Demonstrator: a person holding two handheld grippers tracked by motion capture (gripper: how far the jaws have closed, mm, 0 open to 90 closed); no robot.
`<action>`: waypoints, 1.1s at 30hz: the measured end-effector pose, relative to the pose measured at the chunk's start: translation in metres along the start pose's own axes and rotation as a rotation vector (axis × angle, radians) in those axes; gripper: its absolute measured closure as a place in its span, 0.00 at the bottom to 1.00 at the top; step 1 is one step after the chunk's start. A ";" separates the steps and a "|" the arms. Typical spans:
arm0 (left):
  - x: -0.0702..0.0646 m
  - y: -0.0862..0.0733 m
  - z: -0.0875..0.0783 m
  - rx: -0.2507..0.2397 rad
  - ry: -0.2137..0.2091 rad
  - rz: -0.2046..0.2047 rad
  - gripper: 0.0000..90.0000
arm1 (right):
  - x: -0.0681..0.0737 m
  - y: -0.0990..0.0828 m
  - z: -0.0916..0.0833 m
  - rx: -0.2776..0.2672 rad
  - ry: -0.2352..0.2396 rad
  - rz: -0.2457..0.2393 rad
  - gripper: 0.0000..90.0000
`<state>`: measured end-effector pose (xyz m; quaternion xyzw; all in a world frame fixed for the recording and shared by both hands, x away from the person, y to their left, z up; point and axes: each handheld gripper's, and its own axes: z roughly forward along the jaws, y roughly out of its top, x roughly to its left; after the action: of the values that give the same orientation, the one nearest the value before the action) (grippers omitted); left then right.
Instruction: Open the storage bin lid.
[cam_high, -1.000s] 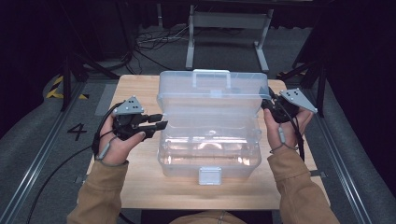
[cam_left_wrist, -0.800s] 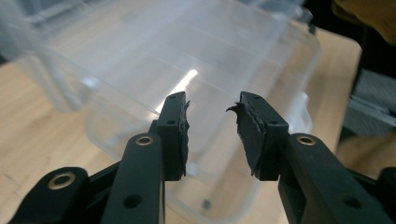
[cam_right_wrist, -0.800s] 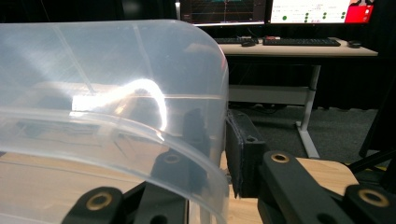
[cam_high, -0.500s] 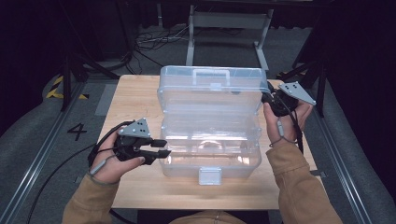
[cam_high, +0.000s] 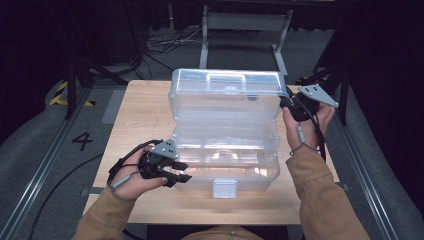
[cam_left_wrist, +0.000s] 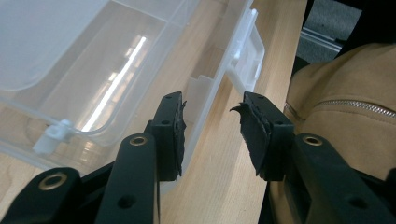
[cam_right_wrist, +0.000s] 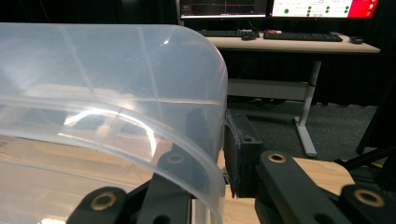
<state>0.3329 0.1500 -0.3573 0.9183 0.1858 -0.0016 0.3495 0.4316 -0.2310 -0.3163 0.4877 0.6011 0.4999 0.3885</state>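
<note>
A clear plastic box (cam_high: 225, 165) stands on the wooden table (cam_high: 145, 115) with its lid (cam_high: 225, 97) swung up at the back. My right gripper (cam_high: 286, 102) is shut on the lid's right edge (cam_right_wrist: 107, 79), one jaw showing through the plastic and the other outside it (cam_right_wrist: 219, 154). My left gripper (cam_high: 181, 172) is at the base's front left corner. Its jaws have just been opening and stand apart (cam_left_wrist: 210, 126), with the box's front wall (cam_left_wrist: 201, 100) between them and the pads (cam_left_wrist: 176, 126) clear of it. The white latch (cam_left_wrist: 245, 51) hangs farther along that wall.
A metal stand (cam_high: 242, 30) and cables lie on the floor behind the table. Rails run along both sides of it, and a "4" (cam_high: 82, 140) marks the floor at left. A desk with monitors (cam_right_wrist: 280, 28) stands beyond. Tan sleeves (cam_high: 320, 200) reach in from below.
My left hand has left the lid's left side and come down and toward the person, to the base's front left corner. The right hand has stayed on the lid.
</note>
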 end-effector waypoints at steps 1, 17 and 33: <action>0.000 0.000 0.002 0.007 -0.004 -0.003 0.66 | 0.000 0.000 0.000 0.001 0.001 0.000 0.89; 0.005 -0.002 0.036 0.107 -0.029 0.003 0.71 | -0.004 0.004 0.006 0.024 0.022 0.002 0.88; 0.012 -0.010 0.054 0.154 -0.001 -0.023 0.84 | -0.005 0.006 0.011 0.006 0.021 -0.001 0.85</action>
<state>0.3475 0.1261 -0.4065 0.9403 0.1954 -0.0204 0.2780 0.4441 -0.2331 -0.3123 0.4832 0.6070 0.5030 0.3809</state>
